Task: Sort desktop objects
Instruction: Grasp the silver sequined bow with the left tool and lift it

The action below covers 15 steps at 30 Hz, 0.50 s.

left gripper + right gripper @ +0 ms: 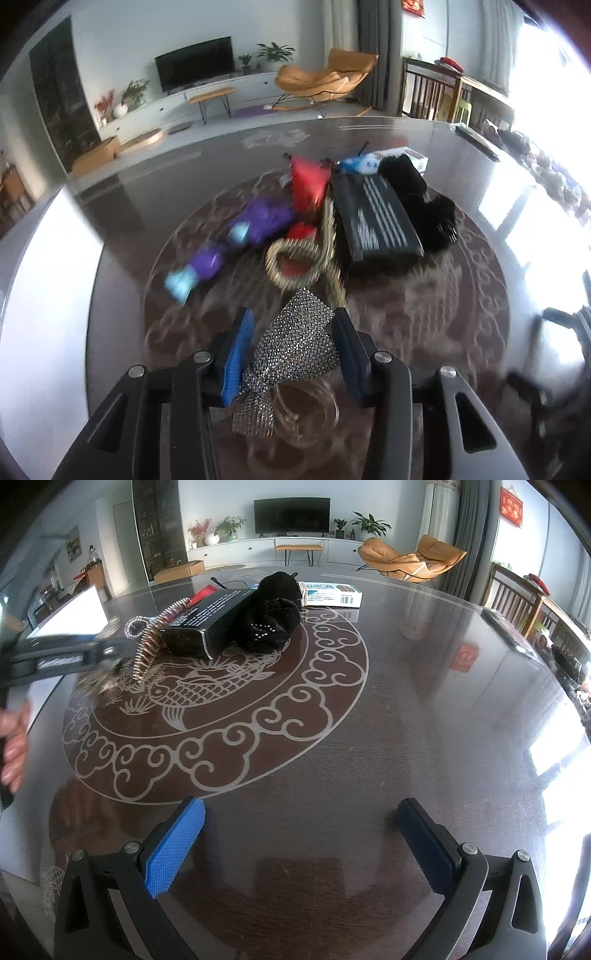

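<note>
Left gripper (291,354): we see blue pads pinching rhinestone bow (291,350), lifted clear of table (443,332), pile of objects beyond. Right gripper (301,845): we see jaws spread wide, nothing between, over bare tabletop.

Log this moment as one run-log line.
left gripper: shut on rhinestone bow, lifted off table | right gripper: open, empty, above bare table | pile: black box, gold coil, purple toy
</note>
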Tool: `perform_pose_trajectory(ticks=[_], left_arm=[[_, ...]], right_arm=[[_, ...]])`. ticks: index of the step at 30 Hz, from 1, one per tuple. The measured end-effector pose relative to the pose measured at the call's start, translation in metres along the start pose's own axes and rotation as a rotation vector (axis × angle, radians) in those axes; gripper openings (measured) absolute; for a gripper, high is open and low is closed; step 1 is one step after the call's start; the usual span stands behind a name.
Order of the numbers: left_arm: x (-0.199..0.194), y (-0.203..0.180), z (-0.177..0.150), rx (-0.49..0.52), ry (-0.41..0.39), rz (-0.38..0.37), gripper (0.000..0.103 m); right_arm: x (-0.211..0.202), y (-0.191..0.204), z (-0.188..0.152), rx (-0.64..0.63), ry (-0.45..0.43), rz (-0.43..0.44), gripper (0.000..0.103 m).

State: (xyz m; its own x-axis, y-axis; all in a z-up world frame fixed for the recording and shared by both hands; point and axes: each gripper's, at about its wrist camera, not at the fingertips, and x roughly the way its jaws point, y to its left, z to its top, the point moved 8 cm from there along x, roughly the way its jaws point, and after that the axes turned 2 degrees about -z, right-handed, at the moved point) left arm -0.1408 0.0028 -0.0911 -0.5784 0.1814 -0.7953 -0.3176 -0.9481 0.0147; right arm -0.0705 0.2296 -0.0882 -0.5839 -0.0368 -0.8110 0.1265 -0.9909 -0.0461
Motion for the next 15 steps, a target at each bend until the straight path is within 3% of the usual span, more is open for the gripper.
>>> perform_pose_trajectory(ticks=[3,4,5,7,9,15], left_arm=[[-0.023,0.010,-0.033,-0.047,0.057,-0.009,0.046],[-0.029,0.010,-0.042,-0.060,0.066,-0.039,0.053],[-0.038,0.012,-0.049,-0.075,0.067,-0.082,0.070],[-0.049,0.014,-0.054,-0.091,0.043,-0.113,0.090],[-0.058,0.017,-0.056,-0.085,0.012,-0.122,0.091],[-0.043,0.022,-0.068,-0.056,0.059,-0.139,0.091]], right_arm=[[0.000,0.000,0.000,0.000,0.000,0.000,0.103],[0.000,0.000,0.000,0.000,0.000,0.000,0.103],[0.000,0.000,0.000,0.000,0.000,0.000,0.103],[0.000,0.000,0.000,0.000,0.000,0.000,0.103],[0.000,0.000,0.000,0.001,0.000,-0.001,0.103],[0.000,0.000,0.000,0.001,0.000,-0.001,0.103]])
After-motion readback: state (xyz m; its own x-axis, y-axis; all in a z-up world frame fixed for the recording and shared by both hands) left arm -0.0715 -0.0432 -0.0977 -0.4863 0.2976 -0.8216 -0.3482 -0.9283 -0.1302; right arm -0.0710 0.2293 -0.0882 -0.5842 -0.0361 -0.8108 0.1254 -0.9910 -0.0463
